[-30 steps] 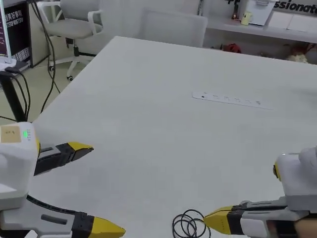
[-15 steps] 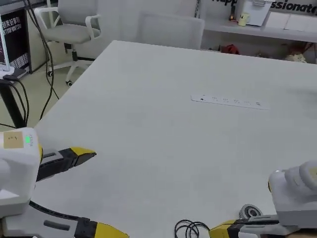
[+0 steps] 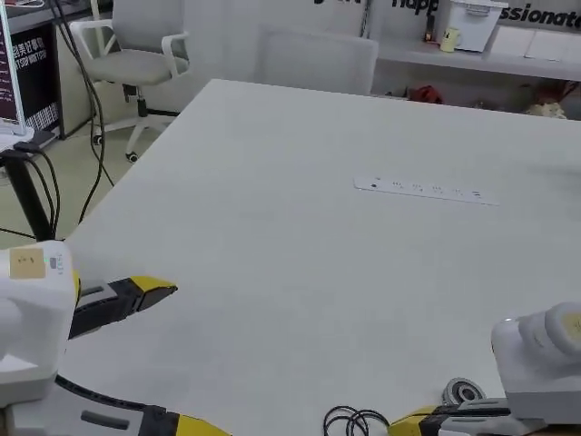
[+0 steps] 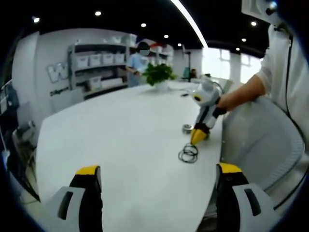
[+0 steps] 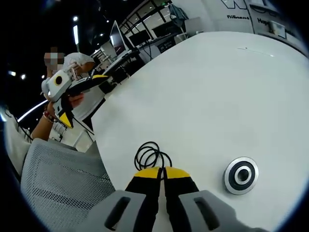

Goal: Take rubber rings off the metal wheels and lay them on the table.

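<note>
rubber rings (image 3: 356, 421): black, thin, you see them overlapped, flat on the table (image 3: 300, 227) | metal wheel (image 3: 464, 391): round, lying flat, just beside them

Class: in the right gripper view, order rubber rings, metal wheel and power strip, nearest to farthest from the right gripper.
1. Rubber rings: just ahead of the right gripper.
2. Metal wheel: to its right.
3. Power strip: far across the table.

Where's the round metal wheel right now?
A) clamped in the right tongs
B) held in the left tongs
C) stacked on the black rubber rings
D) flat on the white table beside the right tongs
D: the right gripper view shows the round metal wheel flat on the white table, beside the shut right tongs and apart from the black rubber rings.
</note>
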Motion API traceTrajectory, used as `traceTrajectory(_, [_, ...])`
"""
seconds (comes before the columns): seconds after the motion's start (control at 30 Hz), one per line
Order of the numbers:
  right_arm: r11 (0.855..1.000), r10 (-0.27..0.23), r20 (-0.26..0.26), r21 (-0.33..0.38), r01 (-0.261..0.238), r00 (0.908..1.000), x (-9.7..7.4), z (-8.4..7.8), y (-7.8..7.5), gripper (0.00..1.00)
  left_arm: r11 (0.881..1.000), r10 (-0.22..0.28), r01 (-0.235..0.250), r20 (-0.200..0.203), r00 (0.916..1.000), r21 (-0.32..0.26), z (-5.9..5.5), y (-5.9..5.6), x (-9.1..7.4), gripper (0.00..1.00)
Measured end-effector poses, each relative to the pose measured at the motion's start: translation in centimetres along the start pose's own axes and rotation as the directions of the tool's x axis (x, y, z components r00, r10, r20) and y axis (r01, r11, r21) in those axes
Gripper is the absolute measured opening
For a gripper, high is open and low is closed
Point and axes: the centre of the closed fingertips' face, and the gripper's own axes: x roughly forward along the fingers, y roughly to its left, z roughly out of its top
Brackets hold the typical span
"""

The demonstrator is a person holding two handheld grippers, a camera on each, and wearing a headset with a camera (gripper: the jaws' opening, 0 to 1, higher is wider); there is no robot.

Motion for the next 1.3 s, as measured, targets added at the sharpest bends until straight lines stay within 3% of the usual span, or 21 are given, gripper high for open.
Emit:
traceTrajectory(0.23, [1.0, -0.009, 0.014, -0.005, 0.009, 0.9999, -0.2, 0.4, -0.2, 0.04, 1.0, 0.005, -0.005, 0.002, 1.0, 0.004, 0.2, -0.1, -0.1, 1.0])
traceTrajectory(0.63, [0.999, -0.016, 0.093, -0.038, 0.02, 0.9955, -2.1, 3.0, 0.2, 0.12, 1.0, 0.025, -0.026, 0.009, 0.9996, 0.013, 0.6, -0.3, -0.8, 1.0])
traceTrajectory(0.8, [0.997, 0.003, 0.15, -0.072, 0.008, 0.9886, -3.5, 4.6, 0.8, 0.13, 0.999, 0.039, -0.039, 0.014, 0.9991, 0.017, 0.9, -0.5, -1.4, 1.0])
traceTrajectory(1.1, [0.996, 0.043, 0.225, -0.09, -0.023, 0.9734, -5.6, 6.2, 2.2, 0.25, 0.998, 0.065, -0.066, 0.027, 0.9975, 0.008, 1.4, -1.2, -2.3, 1.0])
traceTrajectory(1.3, [0.994, 0.031, 0.272, -0.112, 0.0, 0.9617, -7.7, 7.2, 2.0, 0.32, 0.997, 0.08, -0.08, 0.021, 0.9966, 0.005, 1.4, -1.8, -2.8, 1.0])
